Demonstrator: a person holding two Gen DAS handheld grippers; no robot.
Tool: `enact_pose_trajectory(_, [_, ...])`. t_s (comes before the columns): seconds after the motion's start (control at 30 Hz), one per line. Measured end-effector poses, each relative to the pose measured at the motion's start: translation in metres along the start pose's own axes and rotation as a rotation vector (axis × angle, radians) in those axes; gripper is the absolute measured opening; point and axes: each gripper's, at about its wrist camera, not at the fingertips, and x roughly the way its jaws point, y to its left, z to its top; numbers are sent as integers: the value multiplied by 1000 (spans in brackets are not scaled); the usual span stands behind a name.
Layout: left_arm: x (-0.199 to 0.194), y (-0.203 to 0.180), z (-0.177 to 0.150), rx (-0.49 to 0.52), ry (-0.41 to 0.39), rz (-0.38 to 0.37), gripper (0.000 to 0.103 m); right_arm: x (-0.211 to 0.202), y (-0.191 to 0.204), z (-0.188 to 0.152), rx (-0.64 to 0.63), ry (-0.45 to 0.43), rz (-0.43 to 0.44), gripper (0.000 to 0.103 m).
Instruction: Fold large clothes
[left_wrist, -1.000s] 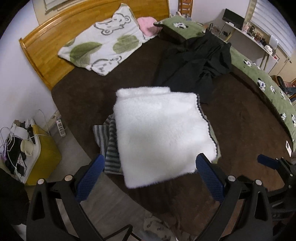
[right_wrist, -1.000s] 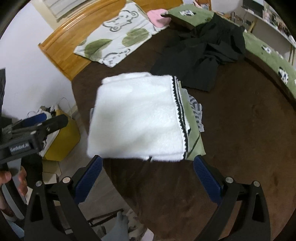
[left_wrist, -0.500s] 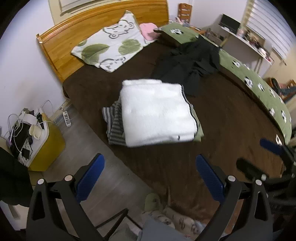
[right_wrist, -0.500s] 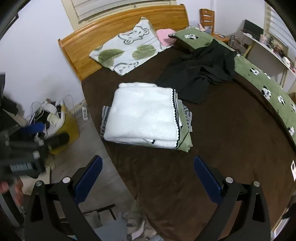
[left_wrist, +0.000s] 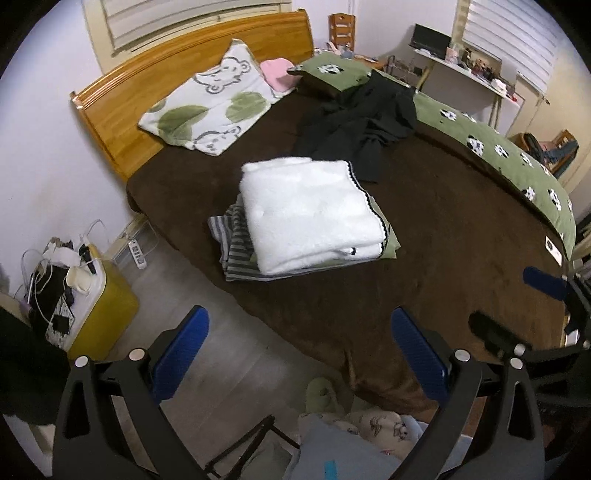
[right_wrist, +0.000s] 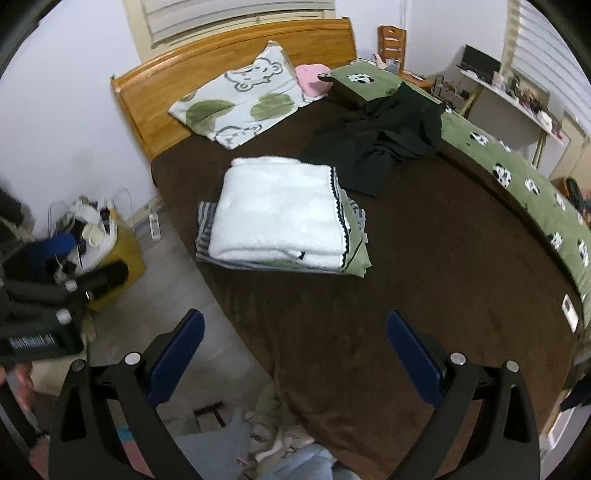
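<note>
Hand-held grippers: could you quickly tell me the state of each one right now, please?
Left hand-held gripper: open, holding nothing, above the bed's edge.
Right hand-held gripper: open, holding nothing, above the bed's edge.

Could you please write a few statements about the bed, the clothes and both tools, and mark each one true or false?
1. The white fleece blanket lies folded on top of a striped garment. True.
2. The black garment is neatly folded. False: it lies crumpled and unfolded.
3. The left tool grips the blanket. False: it is open and holds nothing.
4. The right tool is open and empty. True.
5. The bear-print pillow sits by the headboard. True.
</note>
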Motion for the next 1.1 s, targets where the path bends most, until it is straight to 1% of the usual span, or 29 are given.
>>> enact_pose_trajectory(0.27, [-6, 2, -14, -19, 7, 27, 96, -7, 0, -3, -30, 1, 4, 97])
enact_pose_trajectory(0.53, [-10, 14, -20, -55, 10, 48, 96, -9, 3, -3, -38, 7, -4, 97])
enact_pose_trajectory(0.83, [-7, 14, -22, -40, 28, 46, 96, -11, -8, -7, -29, 8, -15, 97])
enact_pose_trajectory(1.1, [-5, 8, -23, -30, 32, 27, 96, -11, -14, -5, -33, 7, -20, 97])
